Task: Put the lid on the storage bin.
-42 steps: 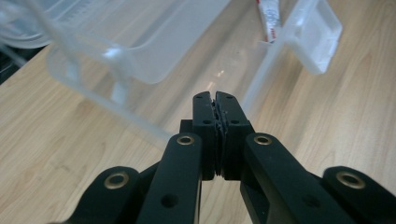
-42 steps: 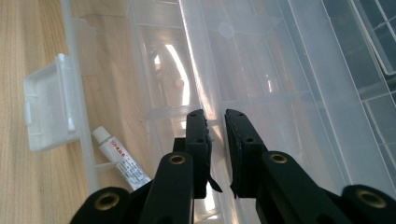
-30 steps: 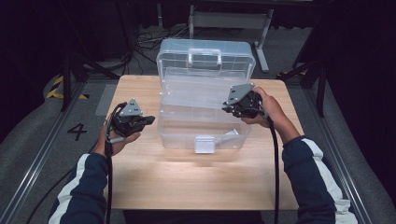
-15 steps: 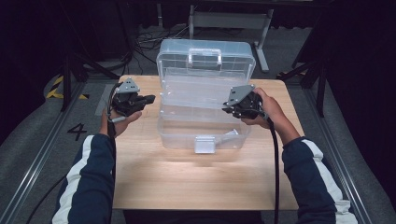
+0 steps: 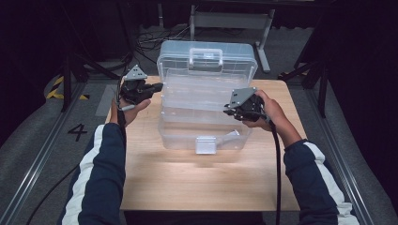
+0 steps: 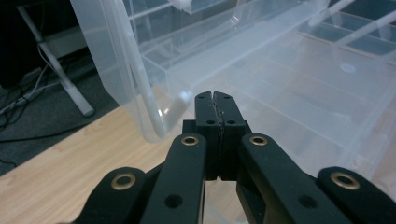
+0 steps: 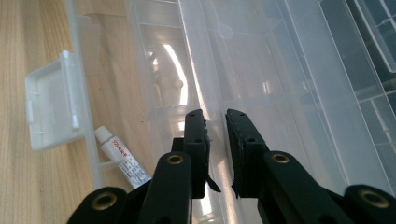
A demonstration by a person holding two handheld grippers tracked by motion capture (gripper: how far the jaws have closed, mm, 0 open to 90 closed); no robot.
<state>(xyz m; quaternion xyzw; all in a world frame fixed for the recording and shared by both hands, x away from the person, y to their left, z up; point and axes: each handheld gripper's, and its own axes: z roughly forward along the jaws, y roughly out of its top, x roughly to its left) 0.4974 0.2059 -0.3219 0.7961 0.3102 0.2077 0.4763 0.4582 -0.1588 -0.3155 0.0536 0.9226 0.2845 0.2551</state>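
Note:
A clear plastic toolbox (image 5: 206, 93) stands open on the wooden table (image 5: 187, 178), its lid tilted back and the handle (image 5: 205, 57) on top. My left gripper (image 5: 158, 87) hovers at the lid's left end, shut with nothing between its jaws (image 6: 215, 95). It faces the box's curved left hinge arm (image 6: 154, 116). My right gripper (image 5: 228, 110) is at the box's right side. Its jaws are nearly together on the thin edge of the clear inner tray (image 7: 205, 84), with the right gripper (image 7: 215, 116) seen from behind. A small white tube (image 7: 122, 156) lies on the box floor.
The box's white front latch (image 5: 206, 144) hangs open toward the near table edge and appears as a flap (image 7: 51, 107) in the right gripper view. Bare wood lies in front of the box. Cables and a metal stand (image 5: 230, 21) sit on the floor beyond the table.
My left gripper rose from beside the box's near left corner and travelled away from me to the lid's left end. The right gripper stayed where it was.

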